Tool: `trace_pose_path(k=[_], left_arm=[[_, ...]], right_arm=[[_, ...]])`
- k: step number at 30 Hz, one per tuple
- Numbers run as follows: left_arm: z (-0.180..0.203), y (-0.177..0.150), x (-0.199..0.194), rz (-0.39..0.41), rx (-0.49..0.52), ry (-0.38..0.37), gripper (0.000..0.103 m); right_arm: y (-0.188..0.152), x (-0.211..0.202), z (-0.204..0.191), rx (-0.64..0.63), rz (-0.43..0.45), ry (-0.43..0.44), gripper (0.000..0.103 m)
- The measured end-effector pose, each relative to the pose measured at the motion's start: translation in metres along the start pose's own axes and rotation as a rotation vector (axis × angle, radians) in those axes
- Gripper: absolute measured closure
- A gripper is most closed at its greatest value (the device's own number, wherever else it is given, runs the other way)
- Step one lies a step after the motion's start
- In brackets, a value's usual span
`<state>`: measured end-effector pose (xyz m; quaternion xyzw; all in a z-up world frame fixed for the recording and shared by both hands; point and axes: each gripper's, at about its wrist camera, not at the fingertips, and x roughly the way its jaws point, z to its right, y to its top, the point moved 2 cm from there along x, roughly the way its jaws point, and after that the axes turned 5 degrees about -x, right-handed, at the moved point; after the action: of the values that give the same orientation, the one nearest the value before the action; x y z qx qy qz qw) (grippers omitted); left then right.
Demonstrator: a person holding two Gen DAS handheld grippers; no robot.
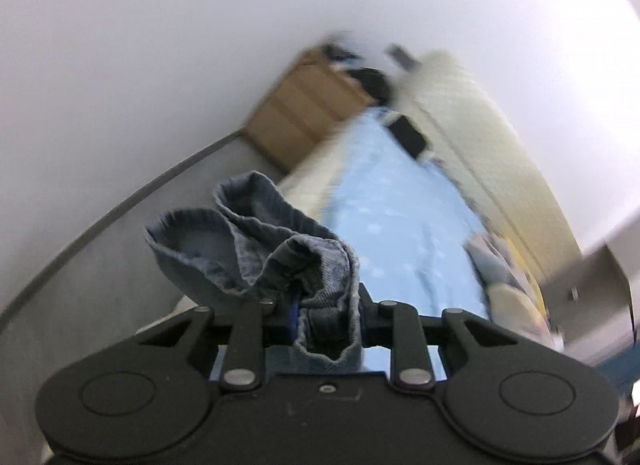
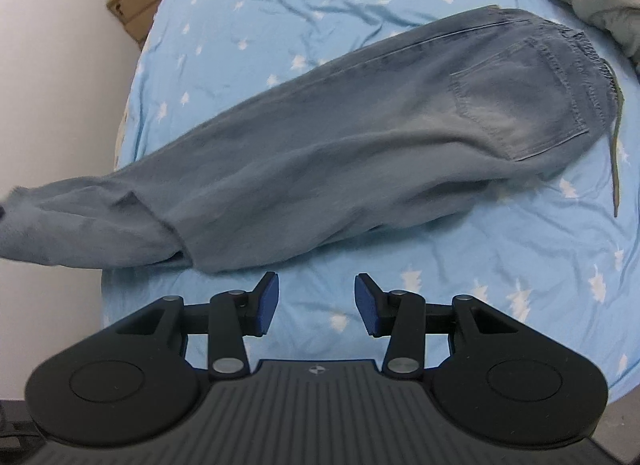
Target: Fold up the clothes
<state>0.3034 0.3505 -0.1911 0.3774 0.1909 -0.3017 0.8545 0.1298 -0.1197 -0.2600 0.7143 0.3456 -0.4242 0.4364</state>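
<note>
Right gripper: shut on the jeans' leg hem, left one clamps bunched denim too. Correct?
Not quite. The right gripper is open and empty, short of the jeans lying on the blue sheet, per the right wrist view. The left gripper does clamp bunched denim.

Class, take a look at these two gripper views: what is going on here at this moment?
A person is folding a pair of jeans on a bed with a blue star-patterned sheet. The left gripper is shut on the bunched leg ends of the jeans and holds them lifted off the bed. The right gripper is open and empty, hovering just short of the jeans' near edge. The waist and back pocket lie flat at the far right.
</note>
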Motion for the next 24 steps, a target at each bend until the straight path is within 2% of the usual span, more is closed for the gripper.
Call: trace_pose_path(k=[3, 7, 13, 18, 21, 24], left_arm=[[0.067, -0.012, 0.008, -0.015, 0.125, -0.038, 0.080], [0.151, -0.047, 0.030, -0.057, 0.268, -0.075, 0.080], [0.250, -0.141, 0.082, -0.179, 0.446, -0.153, 0.081], [0.294, -0.237, 0.138, -0.340, 0.511, -0.182, 0.081], [0.305, -0.300, 0.170, -0.439, 0.527, -0.155, 0.081], [0.305, -0.352, 0.198, -0.498, 0.542, -0.101, 0.081]], right_arm=[[0.002, -0.005, 0.032, 0.038, 0.026, 0.016, 0.058], [0.003, -0.012, 0.081, 0.080, 0.046, 0.032, 0.058], [-0.002, -0.016, 0.154, 0.121, 0.048, 0.028, 0.058], [-0.009, -0.016, 0.208, 0.172, 0.046, 0.011, 0.058], [-0.015, -0.015, 0.232, 0.188, 0.037, -0.002, 0.058], [-0.018, -0.013, 0.251, 0.196, 0.027, -0.008, 0.058]])
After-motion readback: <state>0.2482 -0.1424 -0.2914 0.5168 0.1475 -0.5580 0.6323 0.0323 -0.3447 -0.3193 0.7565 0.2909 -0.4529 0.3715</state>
